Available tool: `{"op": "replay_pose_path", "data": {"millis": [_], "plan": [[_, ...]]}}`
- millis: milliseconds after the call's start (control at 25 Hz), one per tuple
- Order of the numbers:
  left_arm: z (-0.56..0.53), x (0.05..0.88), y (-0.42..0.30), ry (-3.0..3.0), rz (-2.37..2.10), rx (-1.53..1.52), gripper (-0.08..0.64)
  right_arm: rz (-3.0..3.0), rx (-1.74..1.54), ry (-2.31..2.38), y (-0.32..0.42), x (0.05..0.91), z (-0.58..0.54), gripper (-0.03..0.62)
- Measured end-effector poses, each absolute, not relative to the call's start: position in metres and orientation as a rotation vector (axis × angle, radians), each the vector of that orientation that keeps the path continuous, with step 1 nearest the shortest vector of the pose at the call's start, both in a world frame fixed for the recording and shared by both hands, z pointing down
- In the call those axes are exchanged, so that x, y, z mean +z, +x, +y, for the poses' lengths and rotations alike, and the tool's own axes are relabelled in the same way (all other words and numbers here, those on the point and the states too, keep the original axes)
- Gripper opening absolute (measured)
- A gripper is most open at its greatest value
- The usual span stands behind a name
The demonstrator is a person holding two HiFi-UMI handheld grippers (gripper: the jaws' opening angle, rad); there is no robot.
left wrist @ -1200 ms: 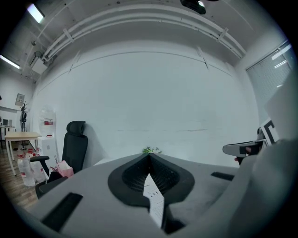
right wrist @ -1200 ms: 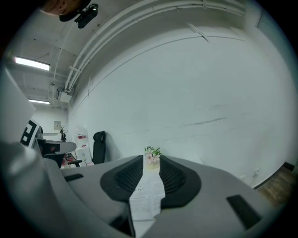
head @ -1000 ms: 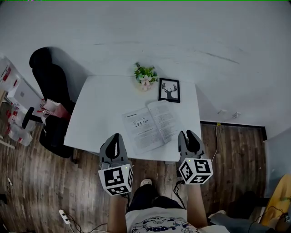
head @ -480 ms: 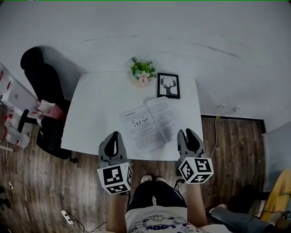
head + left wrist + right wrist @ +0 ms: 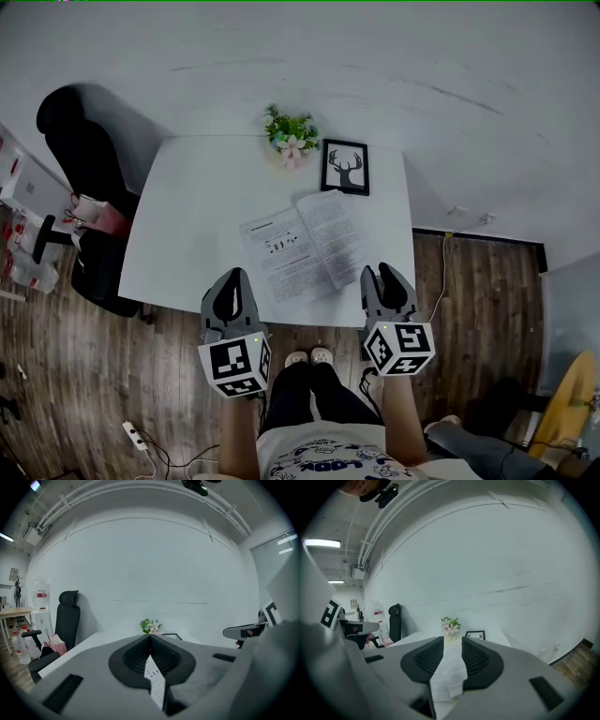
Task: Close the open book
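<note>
The open book (image 5: 305, 246) lies flat on the white table (image 5: 187, 216), pages up, near the front edge. My left gripper (image 5: 229, 281) hovers over the front edge, left of the book, with its fingertips together and nothing held. My right gripper (image 5: 383, 277) hovers at the front edge just right of the book, jaws slightly apart and empty. In the left gripper view the book's page (image 5: 155, 682) shows through the slit below the left gripper's (image 5: 150, 635) touching tips. In the right gripper view the book (image 5: 449, 672) lies ahead, beyond the gap of the right gripper (image 5: 452, 641).
A small flower pot (image 5: 289, 139) and a framed deer picture (image 5: 345, 167) stand at the table's far edge, against the wall. A black office chair (image 5: 80, 150) is at the table's left. Wooden floor (image 5: 487, 291) and a cable run to the right. My legs are below the front edge.
Both grippers have sunk a little and stay by the table's front edge. The book has not moved on the table. The jaws look the same.
</note>
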State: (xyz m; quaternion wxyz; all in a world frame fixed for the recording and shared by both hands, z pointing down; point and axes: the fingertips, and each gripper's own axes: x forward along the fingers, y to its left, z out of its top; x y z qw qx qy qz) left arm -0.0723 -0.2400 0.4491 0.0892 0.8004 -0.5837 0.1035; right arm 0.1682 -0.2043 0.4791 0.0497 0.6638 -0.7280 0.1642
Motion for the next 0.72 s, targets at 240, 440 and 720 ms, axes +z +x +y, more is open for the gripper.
{"op": "replay_pose_path", "data": {"millis": [240, 440, 720], "plan": [[-0.238, 0.463, -0.065, 2.36, -1.724, 0.338, 0.023, -2.196, 0.533, 1.992, 0.174, 0.497, -0.201, 0.115], [-0.233, 0.481, -0.061, 2.337, -1.708, 0.379, 0.023, -2.179, 0.614, 1.968, 0.175, 0.526, -0.194, 0.117], [-0.224, 0.502, -0.055, 2.313, -1.678, 0.424, 0.023, -2.203, 0.913, 1.983, 0.175, 0.568, -0.184, 0.118]]}}
